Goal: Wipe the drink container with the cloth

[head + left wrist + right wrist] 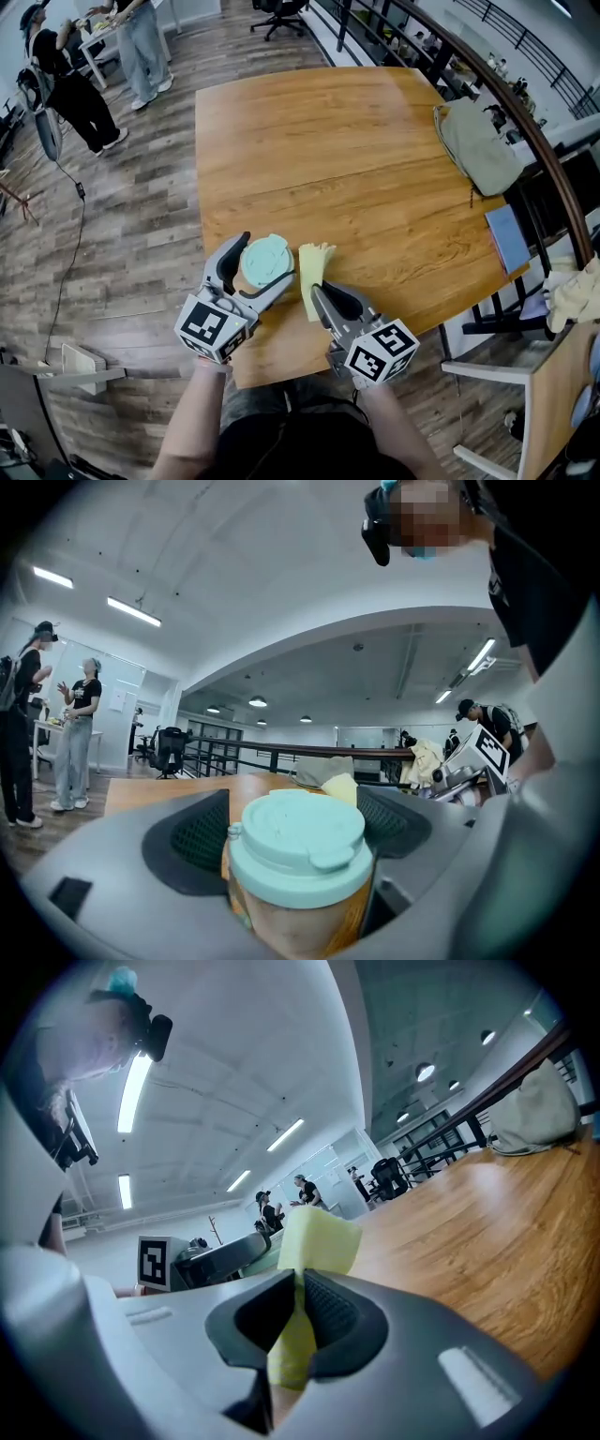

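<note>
Mint-lidded cup (pixel 265 260) clasped in left claw (pixel 269 256).

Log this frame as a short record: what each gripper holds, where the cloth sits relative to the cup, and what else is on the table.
left gripper: fingers closed on cup, mint lid on
right gripper: fingers pinching yellow cloth
cloth vs cup: just right of it in the head view; contact unclear
table: wooden, grey bag at far right edge
</note>
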Demonstrator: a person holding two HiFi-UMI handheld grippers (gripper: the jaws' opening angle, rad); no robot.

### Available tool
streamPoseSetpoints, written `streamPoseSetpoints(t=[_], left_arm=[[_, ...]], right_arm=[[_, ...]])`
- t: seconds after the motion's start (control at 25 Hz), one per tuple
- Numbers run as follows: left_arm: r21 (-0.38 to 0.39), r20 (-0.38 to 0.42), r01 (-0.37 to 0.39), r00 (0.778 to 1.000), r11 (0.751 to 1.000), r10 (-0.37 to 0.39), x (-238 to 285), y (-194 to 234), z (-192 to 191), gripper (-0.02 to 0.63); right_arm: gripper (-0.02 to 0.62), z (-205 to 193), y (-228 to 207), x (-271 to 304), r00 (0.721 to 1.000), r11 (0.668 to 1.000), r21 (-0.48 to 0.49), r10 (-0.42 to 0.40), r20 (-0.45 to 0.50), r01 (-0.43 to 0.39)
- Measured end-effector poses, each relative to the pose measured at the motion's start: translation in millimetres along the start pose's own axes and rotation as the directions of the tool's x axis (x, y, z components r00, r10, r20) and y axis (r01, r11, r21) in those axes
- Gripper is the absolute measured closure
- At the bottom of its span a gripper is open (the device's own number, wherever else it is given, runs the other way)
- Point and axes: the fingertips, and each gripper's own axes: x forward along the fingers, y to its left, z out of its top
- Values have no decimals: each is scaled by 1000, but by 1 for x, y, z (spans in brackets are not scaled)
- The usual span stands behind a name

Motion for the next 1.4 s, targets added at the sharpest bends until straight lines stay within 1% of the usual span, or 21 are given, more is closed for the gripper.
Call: streamPoseSetpoints(t=[0.16, 0.56, 0.72, 0.88, 1.08, 1.24, 1.4], left_arm=[[-46, 6, 43, 999, 998, -43, -2, 7, 1, 186], [-157, 57, 102, 994, 982, -94, -8, 35, 6, 186], [-186, 73, 123, 991, 975, -111, -9, 45, 8, 186], [-239, 90, 145, 988, 960, -127, -10, 58, 6, 186], [-314, 113, 165, 984, 935, -135, -11, 76, 2, 187], [-338, 120, 187, 981, 923, -154, -10, 84, 0, 189], [-369, 125, 192, 980, 909, -156, -9, 94, -1, 192]], right_arm=[[555, 1, 5, 15, 1000, 1000, 11, -3, -1, 3], [555, 7, 20, 52, 1000, 1000, 17, -9, 0, 9], [555, 7, 25, 63, 1000, 1000, 14, -19, -5, 19], [555, 6, 30, 77, 1000, 1000, 7, -23, -9, 23], [555, 6, 32, 94, 1000, 1000, -2, -30, -10, 30], [555, 1, 27, 103, 998, 998, -4, -57, -18, 57], [555, -11, 17, 106, 994, 996, -10, -94, -55, 93]])
